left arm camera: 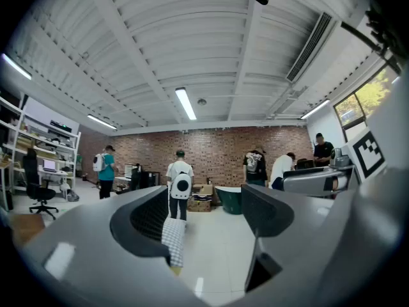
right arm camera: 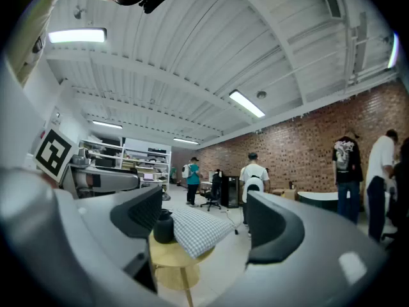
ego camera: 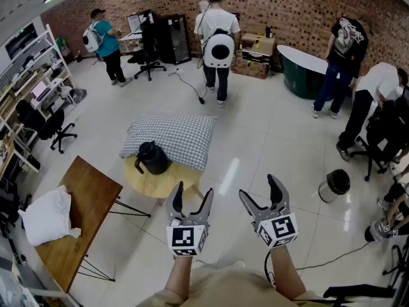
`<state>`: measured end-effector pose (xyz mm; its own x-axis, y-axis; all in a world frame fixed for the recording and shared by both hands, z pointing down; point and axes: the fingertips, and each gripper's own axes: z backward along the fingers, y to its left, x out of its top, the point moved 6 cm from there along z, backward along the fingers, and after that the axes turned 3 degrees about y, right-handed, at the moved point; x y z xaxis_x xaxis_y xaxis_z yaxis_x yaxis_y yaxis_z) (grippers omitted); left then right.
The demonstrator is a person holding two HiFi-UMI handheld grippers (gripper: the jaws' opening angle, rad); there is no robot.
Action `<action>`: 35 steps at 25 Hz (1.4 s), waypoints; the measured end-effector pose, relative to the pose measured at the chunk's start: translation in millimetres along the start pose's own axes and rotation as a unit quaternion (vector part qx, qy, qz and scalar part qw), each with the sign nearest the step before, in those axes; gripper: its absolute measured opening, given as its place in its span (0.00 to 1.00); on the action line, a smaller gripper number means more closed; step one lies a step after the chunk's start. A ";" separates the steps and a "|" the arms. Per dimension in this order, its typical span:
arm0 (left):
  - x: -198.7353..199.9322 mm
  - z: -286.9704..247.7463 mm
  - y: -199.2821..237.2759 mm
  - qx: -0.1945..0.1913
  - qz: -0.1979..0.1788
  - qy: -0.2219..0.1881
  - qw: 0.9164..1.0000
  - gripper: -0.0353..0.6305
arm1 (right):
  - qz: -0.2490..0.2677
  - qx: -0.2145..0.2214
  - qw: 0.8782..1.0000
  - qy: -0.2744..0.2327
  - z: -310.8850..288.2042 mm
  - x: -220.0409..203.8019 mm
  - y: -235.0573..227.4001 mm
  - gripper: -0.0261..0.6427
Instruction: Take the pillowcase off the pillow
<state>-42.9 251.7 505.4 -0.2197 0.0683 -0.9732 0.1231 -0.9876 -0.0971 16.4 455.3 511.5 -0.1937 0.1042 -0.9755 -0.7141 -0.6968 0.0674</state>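
A pillow in a grey-and-white checked pillowcase [ego camera: 174, 137] lies across the far side of a small round wooden table [ego camera: 153, 183]. It also shows in the right gripper view as the checked pillow [right arm camera: 199, 229] and as a narrow strip of pillow [left arm camera: 172, 238] in the left gripper view. My left gripper [ego camera: 189, 199] and right gripper [ego camera: 260, 190] hover side by side nearer to me than the table, well short of the pillow. Both are open, with nothing between their jaws.
A black kettle-like pot [ego camera: 152, 158] stands on the round table beside the pillow. A brown wooden table [ego camera: 73, 222] at the left holds a white bag [ego camera: 47, 217]. Several people [ego camera: 217, 40] stand at the back. A small bin [ego camera: 334, 185] is at the right.
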 end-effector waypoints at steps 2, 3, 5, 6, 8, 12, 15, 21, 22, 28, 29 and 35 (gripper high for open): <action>8.4 7.6 2.4 0.027 0.001 -0.001 1.000 0.57 | -0.002 0.027 1.000 -0.005 -7.3 7.6 1.4 0.63; 9.0 9.1 -1.6 0.040 -0.001 -0.003 0.999 0.57 | -0.004 0.041 0.999 -0.008 -8.5 7.0 -2.6 0.63; -3.3 3.6 -26.2 0.070 -0.015 -0.005 0.997 0.57 | -0.010 0.075 0.997 -0.016 -5.4 -8.5 -26.8 0.63; -14.7 -2.9 -44.9 0.089 -0.021 -0.004 0.996 0.57 | -0.015 0.096 0.995 -0.020 -3.3 -20.9 -45.5 0.63; -32.8 -15.0 -80.6 0.133 -0.028 0.001 0.991 0.57 | -0.029 0.150 0.988 -0.022 -3.2 -41.3 -78.9 0.63; -32.7 -8.2 -91.0 0.216 -0.041 0.011 0.976 0.57 | -0.045 0.254 0.966 -0.031 -28.8 -42.3 -72.7 0.63; -39.4 -7.4 -76.6 0.262 -0.053 0.019 0.963 0.57 | -0.059 0.317 0.946 -0.038 -63.4 -51.5 -54.0 0.62; -45.0 -43.9 -41.5 0.345 -0.081 0.043 0.934 0.57 | -0.093 0.412 0.905 -0.043 -144.7 -68.8 -48.3 0.62; -44.1 -37.0 -36.1 0.356 -0.086 0.048 0.929 0.57 | -0.097 0.424 0.899 -0.042 -149.5 -70.1 -38.2 0.62; -44.0 -4.6 -9.9 0.437 -0.089 0.051 0.894 0.56 | -0.108 0.500 0.858 -0.037 -185.1 -74.3 9.5 0.62; -47.8 -2.7 -5.9 0.450 -0.090 0.053 0.887 0.56 | -0.113 0.511 0.851 -0.036 -193.4 -76.7 14.5 0.62; -45.4 -25.7 37.0 0.522 -0.076 0.075 0.846 0.56 | -0.132 0.573 0.808 -0.030 -269.4 -84.1 38.9 0.62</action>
<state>-3.6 215.7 540.5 -0.0217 0.1455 -0.9891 -0.8349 -0.5468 -0.0621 186.2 228.3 539.7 0.0584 0.2008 -0.9779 -0.8835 0.4664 0.0431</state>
